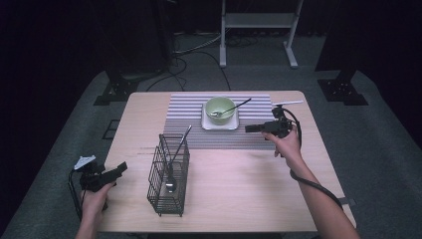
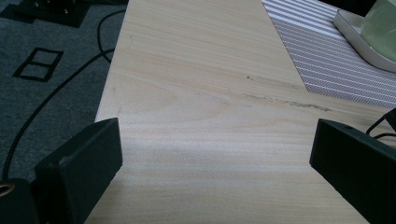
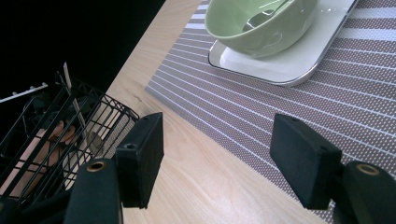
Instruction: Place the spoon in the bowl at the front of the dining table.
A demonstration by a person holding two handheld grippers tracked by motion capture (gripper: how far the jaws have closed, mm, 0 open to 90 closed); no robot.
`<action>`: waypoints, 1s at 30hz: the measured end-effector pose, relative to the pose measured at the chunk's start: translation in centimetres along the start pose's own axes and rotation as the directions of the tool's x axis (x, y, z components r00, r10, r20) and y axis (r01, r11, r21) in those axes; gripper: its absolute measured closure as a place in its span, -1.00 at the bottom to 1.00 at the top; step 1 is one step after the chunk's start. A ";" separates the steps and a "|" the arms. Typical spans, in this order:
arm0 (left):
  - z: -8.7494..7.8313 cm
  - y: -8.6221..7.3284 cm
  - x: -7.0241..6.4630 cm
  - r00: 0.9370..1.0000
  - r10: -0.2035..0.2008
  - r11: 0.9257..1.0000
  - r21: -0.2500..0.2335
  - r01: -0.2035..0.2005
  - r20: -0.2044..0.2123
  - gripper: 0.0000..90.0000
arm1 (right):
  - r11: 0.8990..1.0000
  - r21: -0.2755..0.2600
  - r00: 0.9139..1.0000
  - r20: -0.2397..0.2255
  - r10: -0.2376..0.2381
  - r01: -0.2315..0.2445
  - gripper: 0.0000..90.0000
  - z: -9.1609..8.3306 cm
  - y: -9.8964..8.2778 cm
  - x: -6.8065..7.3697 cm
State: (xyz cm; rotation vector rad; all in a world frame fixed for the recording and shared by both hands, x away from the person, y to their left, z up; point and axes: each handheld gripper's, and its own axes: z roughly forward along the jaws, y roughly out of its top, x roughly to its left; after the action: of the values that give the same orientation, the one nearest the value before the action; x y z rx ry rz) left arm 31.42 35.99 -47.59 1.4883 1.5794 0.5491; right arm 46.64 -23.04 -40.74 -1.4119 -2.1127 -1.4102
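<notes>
- Work in hand, my read: moving spoons from the black wire rack (image 1: 169, 174) to the green bowl (image 1: 221, 110), or the reverse; direction can't be told from these views.
- 1 spoon (image 1: 230, 108) lies in the green bowl, bowl end inside, handle sticking out over the rim toward the far right.
- The bowl sits on a white square plate (image 1: 205, 124), on the striped placemat (image 1: 184, 117), far centre of the table (image 1: 224, 199).
- 1 spoon in the rack (image 1: 175, 162): bowl end down at the bottom, handle leaning out the top toward the far side.
- The rack stands upright near-left of centre, just near the placemat edge, apart from the bowl.
- Right gripper (image 1: 249, 129): held by the right hand (image 1: 288, 145) over the right end of the placemat, jaws pointing left toward the plate. Jaws spread wide, nothing between them; right gripper view shows bare mat and table in the gap. Close to the plate, not touching it.
- Left gripper (image 1: 121, 168): at the near-left table edge, well left of the rack. Jaws spread, empty; left gripper view shows bare wood between them.
- Progress guess: about halfway, 1 spoon at each place, neither gripper carrying anything.
- Left to do, likely: grasp the remaining spoon, either the 1 in the rack or the 1 in the bowl, and carry it across.
- Handle of the rack spoon looks thin; a pinch near its top seems needed.
</notes>
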 end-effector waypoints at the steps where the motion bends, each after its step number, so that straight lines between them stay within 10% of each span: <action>1: 0.0 0.0 0.0 1.000 0.002 1.000 0.001 -0.002 0.000 -0.97 | 1.000 0.001 1.000 -0.001 -0.001 0.001 -0.25 0.0 -0.1 0.1; 30: 0.0 0.0 0.0 1.000 -0.002 1.000 0.001 0.002 0.000 -0.97 | 1.000 0.017 0.999 -0.041 -0.024 0.025 -0.25 -0.6 -3.0 0.9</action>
State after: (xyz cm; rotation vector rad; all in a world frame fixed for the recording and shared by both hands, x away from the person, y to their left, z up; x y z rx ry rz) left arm 31.38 35.97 -47.59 1.4872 1.5815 0.5470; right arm 43.54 -23.19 -41.62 -1.3437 -2.1182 -1.4140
